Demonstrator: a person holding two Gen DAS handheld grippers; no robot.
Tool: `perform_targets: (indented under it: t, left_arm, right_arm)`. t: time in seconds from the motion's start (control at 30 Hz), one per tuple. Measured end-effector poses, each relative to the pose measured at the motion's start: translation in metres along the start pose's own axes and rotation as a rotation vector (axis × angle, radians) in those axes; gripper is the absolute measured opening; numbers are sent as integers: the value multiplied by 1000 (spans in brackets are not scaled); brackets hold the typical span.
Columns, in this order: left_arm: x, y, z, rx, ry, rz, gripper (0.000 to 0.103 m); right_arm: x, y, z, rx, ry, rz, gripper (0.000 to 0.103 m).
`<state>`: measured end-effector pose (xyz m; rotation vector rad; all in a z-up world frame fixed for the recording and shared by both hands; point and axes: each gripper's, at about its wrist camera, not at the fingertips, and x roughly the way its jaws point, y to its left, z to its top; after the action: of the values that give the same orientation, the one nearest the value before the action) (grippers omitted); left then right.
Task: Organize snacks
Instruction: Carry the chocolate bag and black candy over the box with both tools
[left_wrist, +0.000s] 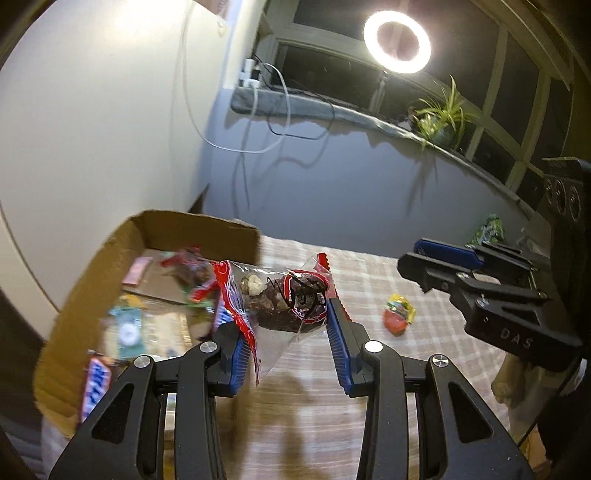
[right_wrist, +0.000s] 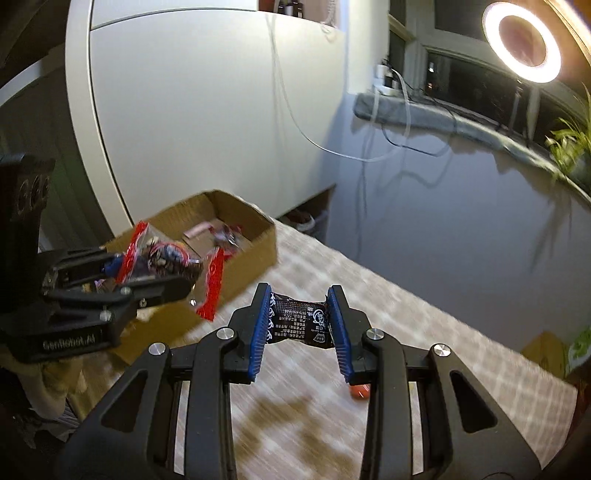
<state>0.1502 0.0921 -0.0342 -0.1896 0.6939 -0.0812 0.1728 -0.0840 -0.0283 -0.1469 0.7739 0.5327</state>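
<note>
- Left wrist view: left tongs (left_wrist: 291, 325) pinching a clear snack bag (left_wrist: 284, 301) with red sealed edges and dark lumps inside, held above the tabletop (left_wrist: 369, 280) just beside the open cardboard box (left_wrist: 201, 230).
- Grip sits on the crinkled film, most of the bag standing up past the blue pads (left_wrist: 338, 339); could well slide out during a quick swing, film being slippery.
- Box already holding several wrapped bars and packets, blurred; near wall close under the bag, so a low carry may catch a red edge on the rim and tip the load outside.
- Left tongs angled downward toward the box, right tongs (left_wrist: 439, 264) reaching in from the right side, well apart.
- Still loose on the tabletop: a small red and yellow candy (left_wrist: 399, 314) and a green packet (left_wrist: 489, 229) farther back.
- Right wrist view: right tongs (right_wrist: 299, 325) clamped on a small black packet (right_wrist: 301, 323) with white print, squeezed so it bows between the pads, raised over the tabletop.
- Both loads seemingly headed for one box; crowding at the opening could knock one bag from the other.
- Right tongs tilted down, aimed toward the box corner, left tongs off to the left over the box.
</note>
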Motion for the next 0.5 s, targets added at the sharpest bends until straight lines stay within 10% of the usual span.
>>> perform_targets:
  t: [0.5]
  left_arm:
    - [-20, 53, 4, -40, -38, 67, 37]
  right_arm:
    - [58, 59, 55, -53, -2, 117, 33]
